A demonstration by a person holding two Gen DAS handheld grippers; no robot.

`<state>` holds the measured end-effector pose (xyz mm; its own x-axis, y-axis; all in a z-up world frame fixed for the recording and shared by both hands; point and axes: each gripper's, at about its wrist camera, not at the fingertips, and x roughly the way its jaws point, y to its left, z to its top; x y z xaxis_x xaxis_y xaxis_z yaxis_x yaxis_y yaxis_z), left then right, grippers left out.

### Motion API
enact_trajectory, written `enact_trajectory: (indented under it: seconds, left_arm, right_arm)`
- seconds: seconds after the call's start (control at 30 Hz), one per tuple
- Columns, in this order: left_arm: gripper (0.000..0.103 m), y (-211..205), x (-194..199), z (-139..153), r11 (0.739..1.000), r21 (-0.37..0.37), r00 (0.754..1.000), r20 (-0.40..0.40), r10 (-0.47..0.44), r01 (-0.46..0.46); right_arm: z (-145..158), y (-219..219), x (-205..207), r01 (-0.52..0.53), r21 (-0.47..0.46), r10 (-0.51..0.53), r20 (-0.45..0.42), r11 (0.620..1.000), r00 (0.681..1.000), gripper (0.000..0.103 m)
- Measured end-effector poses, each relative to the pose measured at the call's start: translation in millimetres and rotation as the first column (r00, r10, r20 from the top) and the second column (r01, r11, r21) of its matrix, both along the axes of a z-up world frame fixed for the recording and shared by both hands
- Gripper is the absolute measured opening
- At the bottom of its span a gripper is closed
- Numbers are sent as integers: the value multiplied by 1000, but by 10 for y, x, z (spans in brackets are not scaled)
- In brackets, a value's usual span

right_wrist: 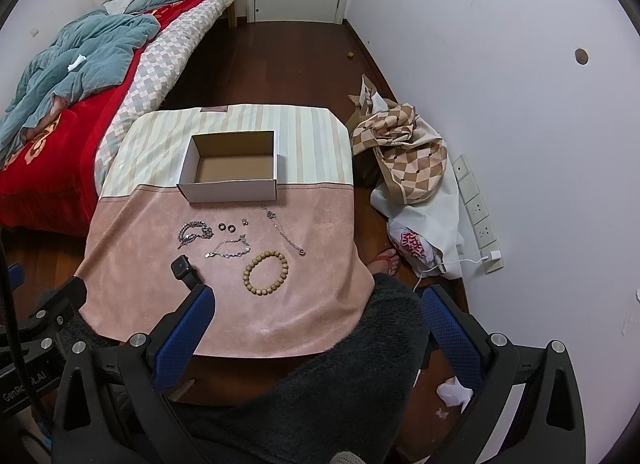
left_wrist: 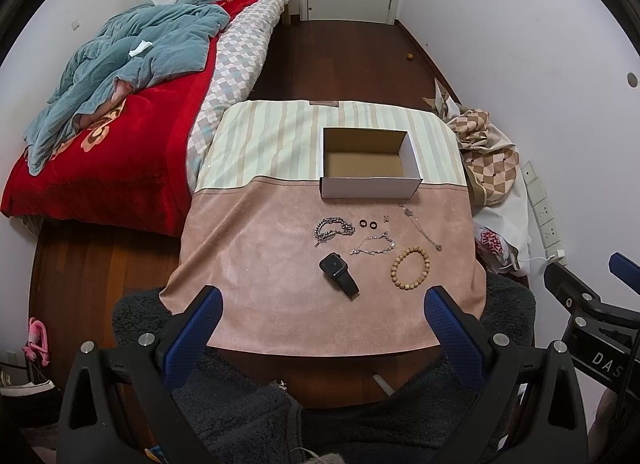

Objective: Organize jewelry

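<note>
We've got both tools hanging off near edge of worktop, left tool and right tool spread wide, holding nothing. Open cardboard box sits mid-worktop toward far edge. In front of it, apart: chunky chain, two black rings, thin bracelet, watch, bead bracelet.

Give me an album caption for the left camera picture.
Open left gripper above a pink cloth: watch, bead bracelet and chains before an empty cardboard box.

white box, pink-and-striped cloth, red blanket
</note>
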<state>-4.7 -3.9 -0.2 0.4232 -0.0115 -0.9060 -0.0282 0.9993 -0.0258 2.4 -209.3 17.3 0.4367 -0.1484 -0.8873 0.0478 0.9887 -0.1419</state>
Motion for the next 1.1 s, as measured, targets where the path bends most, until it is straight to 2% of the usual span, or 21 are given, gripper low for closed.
enact_trajectory:
  seconds: [0.7, 0.83, 1.0, 1.1]
  left_arm:
    - [103, 5, 1, -12, 1000, -9, 1000, -2, -1, 1]
    - [103, 2, 33, -48, 1000, 8, 1000, 9, 6, -6]
    - [103, 85, 275, -298, 997, 43, 998, 14, 67, -68]
    - [103, 118, 464, -580, 992, 80, 995, -8, 97, -96]
  right_arm:
    - [8, 30, -21, -1, -9, 2, 7, 1000, 1000, 103]
    - [-7, 16, -15, 6, -2, -5, 13, 1000, 1000, 103]
    - [-187, -127, 160, 49, 0, -49, 33, 999, 998, 103]
    - [-492, -257, 383, 77, 13, -77, 15, 997, 997, 103]
